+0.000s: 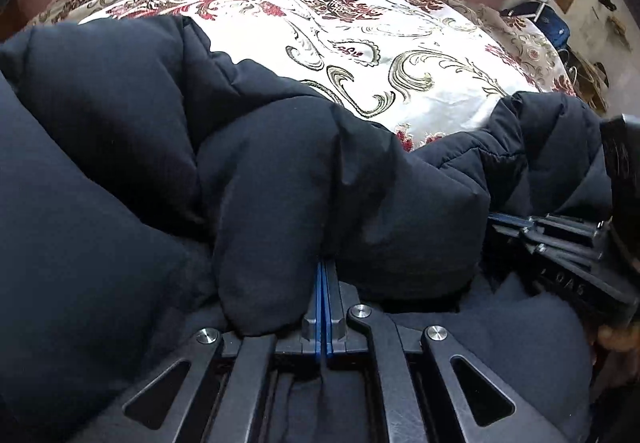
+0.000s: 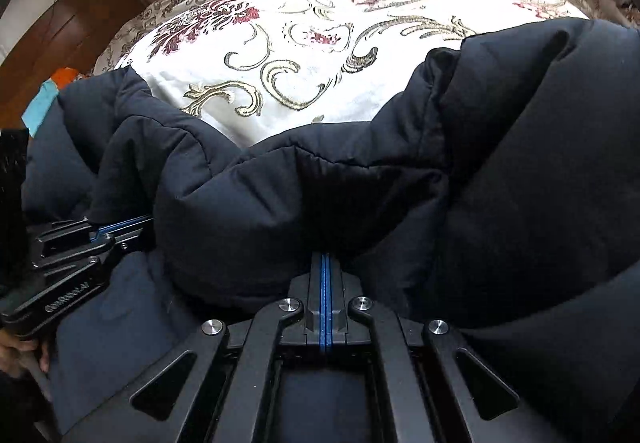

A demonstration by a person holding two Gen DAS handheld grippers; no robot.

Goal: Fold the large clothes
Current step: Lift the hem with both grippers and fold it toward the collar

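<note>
- the jacket [image 1: 280, 171], dark and puffy, lies bunched along the near edge of the bed [image 1: 360, 43].
- left gripper [image 1: 324, 275] is clamped on a fold of it; right gripper [image 2: 325, 267] likewise, close beside.
- it looks soft, bulky and slippery, likely springing open; best held at seams or hem.

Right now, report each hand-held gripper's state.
Left hand-held gripper: closed on the dark puffer jacket.
Right hand-held gripper: closed on the same jacket.
</note>
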